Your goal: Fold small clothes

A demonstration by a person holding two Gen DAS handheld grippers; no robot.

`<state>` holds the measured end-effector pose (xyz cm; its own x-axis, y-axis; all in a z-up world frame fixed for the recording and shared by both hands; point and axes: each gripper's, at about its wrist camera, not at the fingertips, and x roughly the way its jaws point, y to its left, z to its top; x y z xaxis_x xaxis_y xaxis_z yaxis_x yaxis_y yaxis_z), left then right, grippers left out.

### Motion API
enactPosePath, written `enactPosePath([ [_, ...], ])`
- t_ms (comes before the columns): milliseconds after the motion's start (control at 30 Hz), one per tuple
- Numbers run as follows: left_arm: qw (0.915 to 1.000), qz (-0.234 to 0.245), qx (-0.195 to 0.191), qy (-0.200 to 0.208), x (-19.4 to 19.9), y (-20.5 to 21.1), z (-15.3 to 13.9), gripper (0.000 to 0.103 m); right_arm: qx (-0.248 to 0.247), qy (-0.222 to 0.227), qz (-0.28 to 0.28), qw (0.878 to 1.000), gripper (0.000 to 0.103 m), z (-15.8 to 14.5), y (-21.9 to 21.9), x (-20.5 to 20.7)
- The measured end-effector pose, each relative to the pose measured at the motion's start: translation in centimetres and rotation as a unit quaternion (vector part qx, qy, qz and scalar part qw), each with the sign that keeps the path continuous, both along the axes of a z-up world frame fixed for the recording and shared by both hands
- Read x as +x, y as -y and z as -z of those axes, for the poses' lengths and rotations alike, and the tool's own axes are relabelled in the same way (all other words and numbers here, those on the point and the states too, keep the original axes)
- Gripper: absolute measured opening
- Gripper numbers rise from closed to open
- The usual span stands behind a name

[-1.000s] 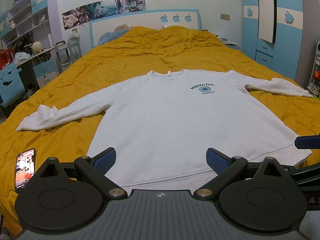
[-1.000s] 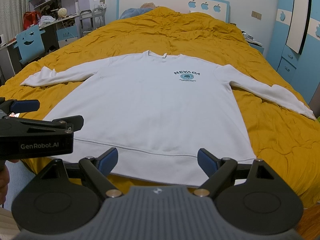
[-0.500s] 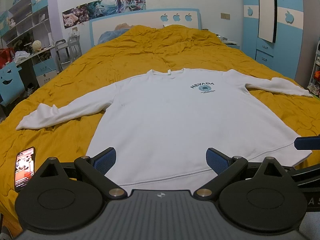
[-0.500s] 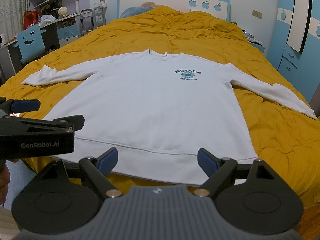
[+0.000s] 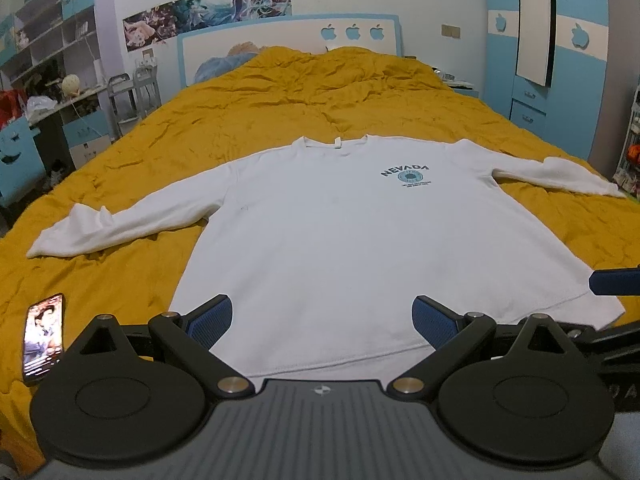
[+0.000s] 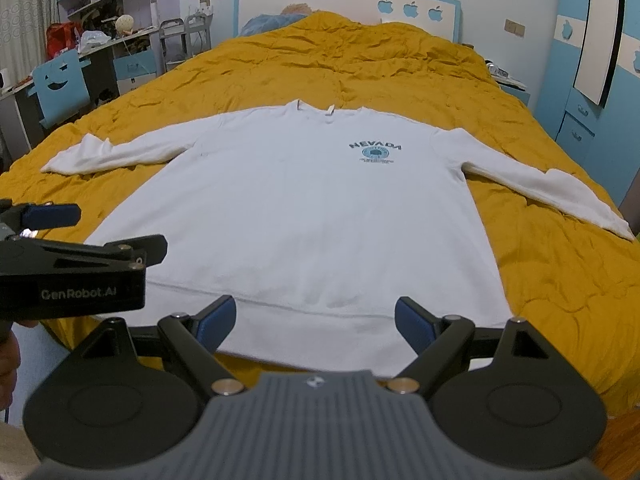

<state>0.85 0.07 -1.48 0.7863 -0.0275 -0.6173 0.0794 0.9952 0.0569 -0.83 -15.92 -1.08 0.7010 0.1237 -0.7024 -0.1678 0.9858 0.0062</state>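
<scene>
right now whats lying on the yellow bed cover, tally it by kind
white sweatshirt: 1
phone: 1
total: 2 things on the yellow bed cover
</scene>
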Motion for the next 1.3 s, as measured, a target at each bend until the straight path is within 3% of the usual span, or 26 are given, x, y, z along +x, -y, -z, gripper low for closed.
enactPosePath([
  [300, 0.9989, -0.041, -0.003, 0.02, 4.4, -4.5, -0.9, 0.103, 0.023, 0.036, 0.005, 0.999, 0.083, -1.1, 1.2, 4.6],
  [400, 0.997, -0.074, -0.01, 0.02, 6.9, -7.8, -1.3, 0.103, 0.032, 0.053, -0.001, 0.998, 0.083, -1.1, 1.7, 7.3],
  [533, 0.99, -0.131, -0.051, 0.018, 10.2, -14.3, -1.5, 0.103, 0.046, 0.071, -0.027, 0.996, 0.083, -0.6, 1.7, 11.1],
  [633, 0.9757, -0.2, -0.086, 0.019, 11.9, -20.4, -1.1, 0.103, 0.045, 0.081, -0.056, 0.994, 0.083, -0.3, 1.0, 14.1],
  [767, 0.9521, -0.278, -0.127, 0.01, 13.6, -29.0, -0.2, 0.103, 0.028, 0.066, -0.042, 0.997, 0.082, 0.4, -0.6, 19.2],
  [1000, 0.9085, -0.38, -0.175, 0.006, 15.4, -40.3, 2.8, 0.103, 0.026, 0.044, -0.066, 0.997, 0.081, 2.3, -4.9, 26.2],
  [1100, 0.8923, -0.409, -0.191, -0.004, 16.3, -43.2, 4.6, 0.092, 0.019, 0.015, -0.077, 0.997, 0.072, 3.9, -6.6, 28.6],
  [1200, 0.8759, -0.415, -0.246, 0.004, 16.4, -45.3, 6.2, 0.074, 0.01, -0.001, -0.069, 0.998, 0.057, 5.1, -7.7, 30.5],
  [1267, 0.8699, -0.418, -0.261, 0.025, 16.4, -46.0, 6.7, 0.044, 0.006, -0.006, -0.068, 0.998, 0.055, 5.5, -8.1, 31.4],
  [1300, 0.8666, -0.42, -0.267, 0.031, 16.4, -46.2, 6.9, 0.037, 0.003, -0.008, -0.07, 0.998, 0.055, 5.7, -8.2, 31.5],
])
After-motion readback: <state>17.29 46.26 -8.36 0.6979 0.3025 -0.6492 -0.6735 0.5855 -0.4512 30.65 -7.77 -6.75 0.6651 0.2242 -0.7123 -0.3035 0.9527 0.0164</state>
